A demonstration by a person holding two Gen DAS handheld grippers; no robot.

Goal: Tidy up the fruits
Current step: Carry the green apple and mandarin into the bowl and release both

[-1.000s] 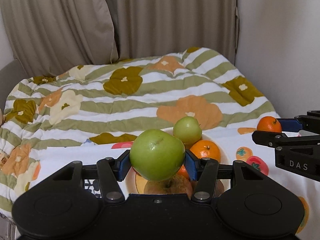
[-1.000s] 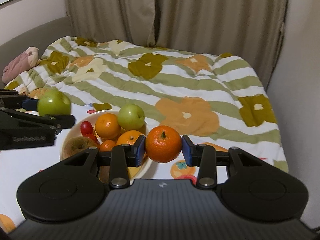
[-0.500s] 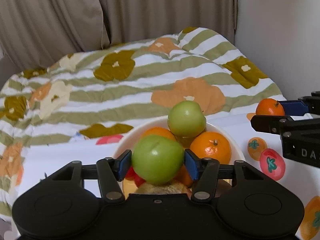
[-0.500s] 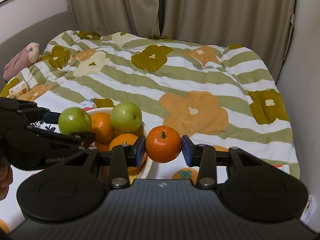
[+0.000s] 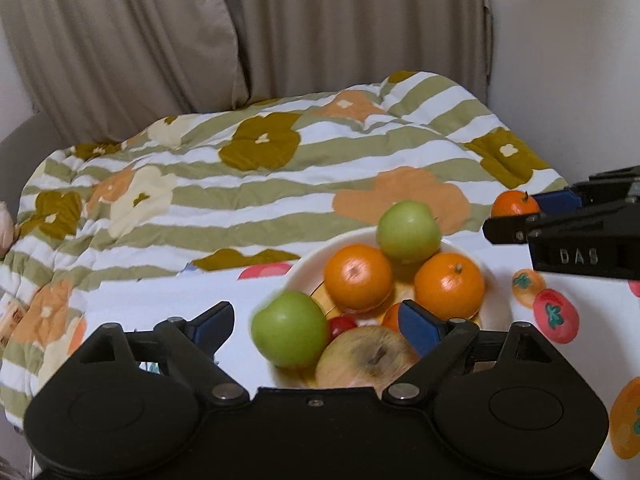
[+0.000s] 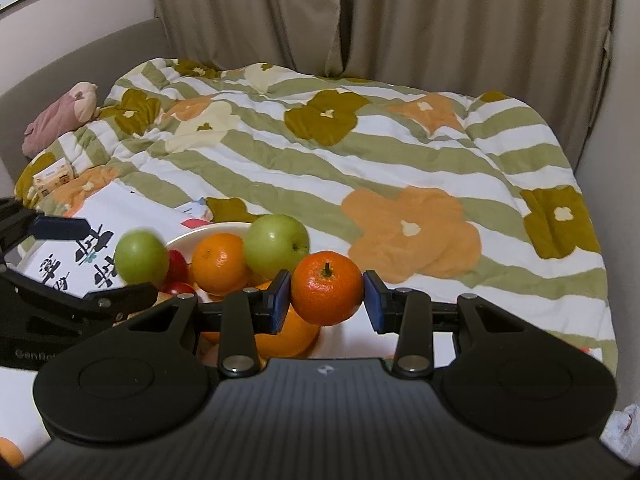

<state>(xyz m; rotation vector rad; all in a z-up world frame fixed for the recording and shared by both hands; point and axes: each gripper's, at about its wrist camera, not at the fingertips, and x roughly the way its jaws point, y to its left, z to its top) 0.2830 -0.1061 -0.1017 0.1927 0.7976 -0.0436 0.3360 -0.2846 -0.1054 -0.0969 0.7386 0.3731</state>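
Note:
My left gripper (image 5: 316, 326) is open above the near rim of a white bowl (image 5: 308, 266). A green apple (image 5: 290, 328) sits blurred between its blue pads, touching neither. The bowl holds a second green apple (image 5: 408, 231), two oranges (image 5: 357, 276), a brownish apple (image 5: 366, 356) and small red fruits. My right gripper (image 6: 326, 296) is shut on a small orange (image 6: 327, 288), held just right of the bowl (image 6: 208, 232). It shows at the right edge of the left wrist view (image 5: 568, 232).
The bowl stands on a white fruit-print cloth (image 5: 552, 316) over a bed with a striped floral blanket (image 6: 360, 152). Curtains and a wall stand behind. A pink plush toy (image 6: 60, 120) lies at the far left.
My left gripper has opened and let go of the green apple, which is dropping at the bowl's near rim. My right gripper keeps hold of the small orange and moved closer to the bowl.

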